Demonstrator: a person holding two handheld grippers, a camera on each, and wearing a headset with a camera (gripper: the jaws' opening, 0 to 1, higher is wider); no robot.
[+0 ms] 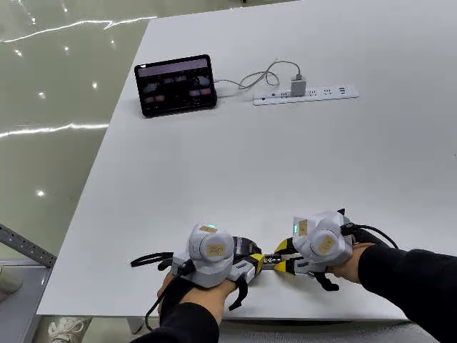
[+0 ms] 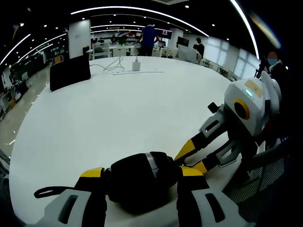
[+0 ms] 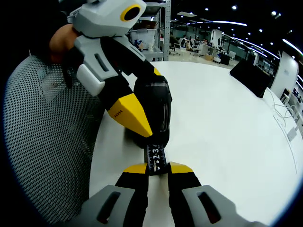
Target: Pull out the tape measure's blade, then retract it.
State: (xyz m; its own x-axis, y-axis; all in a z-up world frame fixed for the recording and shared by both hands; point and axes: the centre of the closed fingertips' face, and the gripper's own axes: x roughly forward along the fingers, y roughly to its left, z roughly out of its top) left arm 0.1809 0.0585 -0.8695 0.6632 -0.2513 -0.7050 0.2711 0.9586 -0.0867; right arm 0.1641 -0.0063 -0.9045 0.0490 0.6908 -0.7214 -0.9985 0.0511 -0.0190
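Observation:
The black tape measure case sits near the table's front edge with my left gripper shut around it. The case also appears in the right gripper view, with a short length of dark numbered blade drawn out of it. My right gripper is shut on the blade's end. In the head view the left gripper and right gripper face each other tip to tip, with the short blade between them.
A black tablet stands at the far left of the white table. A white power strip with a plugged charger and cable lies at the back. A mesh chair back is beside the table edge.

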